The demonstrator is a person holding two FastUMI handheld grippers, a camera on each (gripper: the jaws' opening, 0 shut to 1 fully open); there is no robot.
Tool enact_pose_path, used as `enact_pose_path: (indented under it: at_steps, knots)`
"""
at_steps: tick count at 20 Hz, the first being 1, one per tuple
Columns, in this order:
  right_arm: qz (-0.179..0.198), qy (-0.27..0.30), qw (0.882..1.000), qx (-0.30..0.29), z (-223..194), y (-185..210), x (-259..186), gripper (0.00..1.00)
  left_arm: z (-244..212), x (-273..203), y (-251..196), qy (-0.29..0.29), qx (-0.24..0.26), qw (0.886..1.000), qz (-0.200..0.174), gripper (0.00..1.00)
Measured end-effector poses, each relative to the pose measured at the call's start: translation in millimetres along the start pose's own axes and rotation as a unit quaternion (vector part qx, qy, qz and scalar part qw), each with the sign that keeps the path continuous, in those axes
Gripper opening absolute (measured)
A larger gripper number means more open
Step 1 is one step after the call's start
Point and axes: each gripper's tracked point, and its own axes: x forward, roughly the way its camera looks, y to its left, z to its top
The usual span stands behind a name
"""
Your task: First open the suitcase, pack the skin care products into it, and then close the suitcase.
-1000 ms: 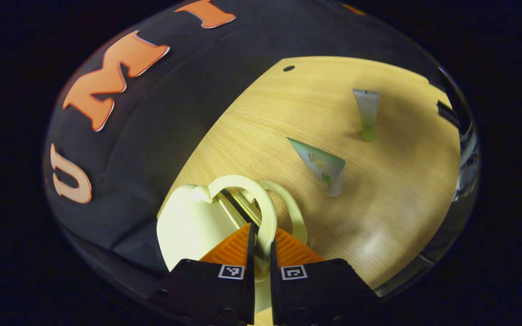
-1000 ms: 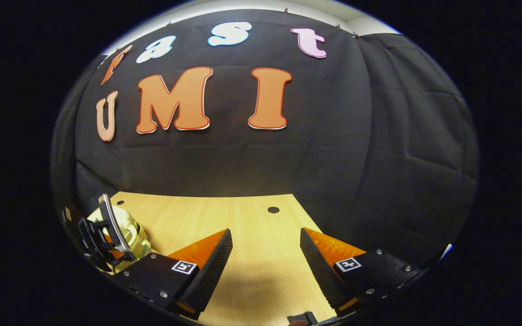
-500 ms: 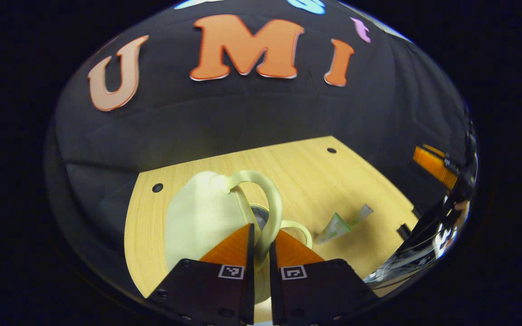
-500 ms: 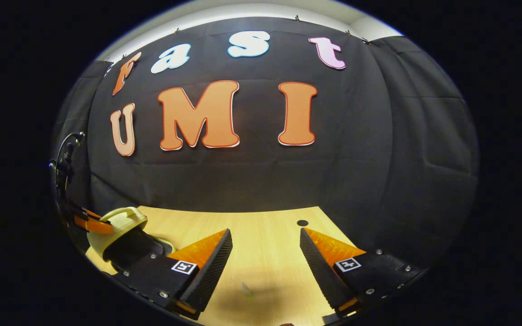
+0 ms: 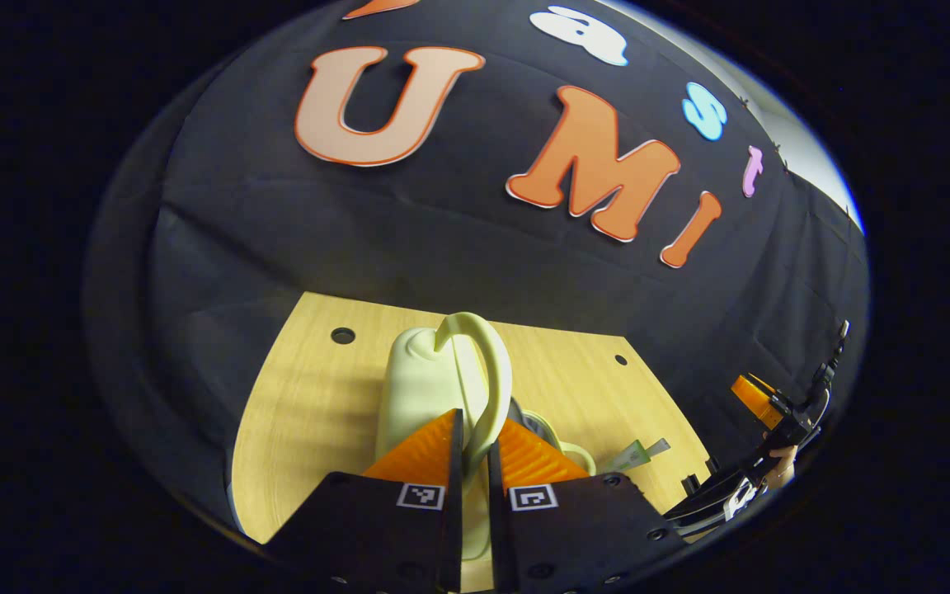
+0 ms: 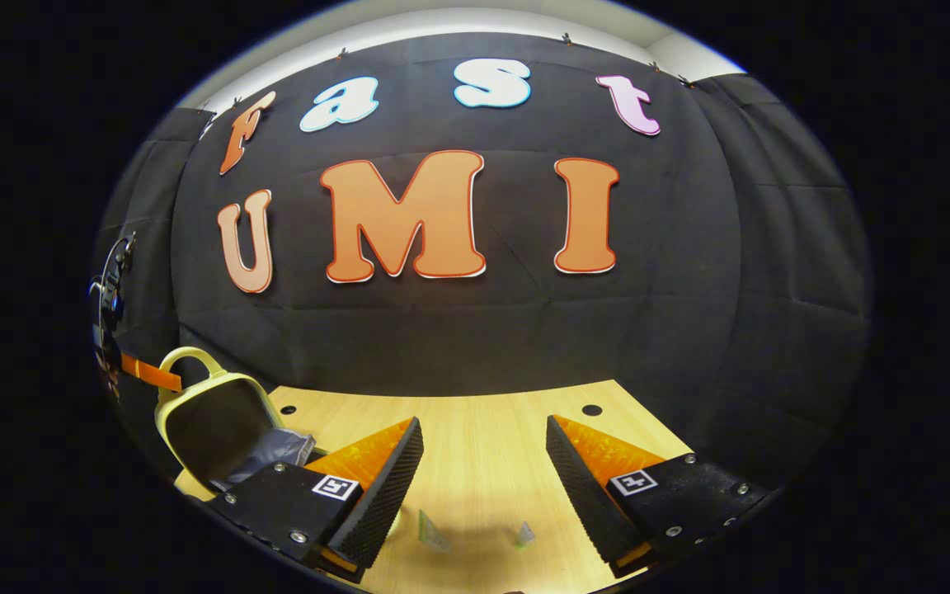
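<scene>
While the pale yellow suitcase stands near the left rear of the wooden table, its lid is seen in the right gripper view raised almost upright, with the dark lining showing and a grey pouch lying in the lower half. The lid's handle is clamped between the two fingers of the left gripper, which are drawn in narrow upon it. The opening step is judged to be nearly finished; it would be done well if the handle were carried back along the arc of the hinge rather than pulled straight up, so that the light case is not dragged or tipped, and if the grip were let go only once the lid can rest open unaided. Two skin care tubes lie on the table just ahead of the right gripper, whose fingers are spread wide with nothing between them, above the tabletop. One tube is also seen in the left gripper view, just to the right of the case. Packing is judged not yet begun.
</scene>
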Motion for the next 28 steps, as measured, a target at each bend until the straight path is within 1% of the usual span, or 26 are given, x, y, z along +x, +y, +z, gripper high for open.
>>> enact_pose_path:
  at_steps: [5, 7, 9, 10, 12, 16, 19, 21, 25, 27, 28]
  knots:
    - [-0.004, 0.001, 1.000, -0.011, 0.8, 33.2, -1.8, 0.95, -3.7, -3.9, 20.2, -0.004, -0.050, 0.999, 0.019, 0.14]
    - [-0.006, 0.006, 1.000, -0.013, -3.1, 41.9, -1.6, 0.95, -7.5, -4.2, 31.0, 0.000, -0.064, 0.997, 0.035, 0.14]
    - [-0.010, 0.011, 1.000, -0.007, -6.5, 45.7, -1.5, 0.95, -17.2, -7.7, 47.3, 0.016, -0.065, 0.995, 0.067, 0.14]
    - [-0.012, 0.012, 1.000, -0.006, -7.0, 47.2, -1.5, 0.95, -24.0, -3.4, 56.8, 0.025, -0.072, 0.994, 0.079, 0.07]
    - [-0.019, 0.014, 1.000, -0.006, -7.8, 46.9, -1.7, 0.95, -34.0, -13.8, 64.2, 0.046, -0.095, 0.990, 0.098, 0.07]
    - [-0.029, 0.022, 0.999, -0.012, -12.0, 43.5, -2.3, 0.95, -52.6, -16.3, 70.4, 0.087, -0.127, 0.980, 0.129, 0.08]
    - [-0.033, 0.028, 0.999, -0.016, -16.1, 41.8, -4.0, 0.95, -63.8, -13.8, 71.0, 0.116, -0.132, 0.974, 0.145, 0.08]
    - [-0.034, 0.032, 0.999, -0.019, -19.3, 40.3, -6.3, 0.95, -61.8, -7.1, 69.7, 0.129, -0.138, 0.971, 0.150, 0.08]
    - [-0.034, 0.038, 0.998, -0.024, -23.5, 36.6, -10.2, 0.95, -63.7, -2.8, 77.5, 0.139, -0.147, 0.966, 0.163, 0.09]
    - [-0.038, 0.040, 0.998, -0.027, -26.2, 32.5, -11.7, 0.95, -60.8, -3.1, 79.5, 0.141, -0.140, 0.964, 0.177, 0.09]
    - [-0.040, 0.040, 0.998, -0.028, -26.3, 30.7, -12.3, 0.95, -58.3, -5.8, 76.3, 0.144, -0.132, 0.963, 0.186, 0.12]
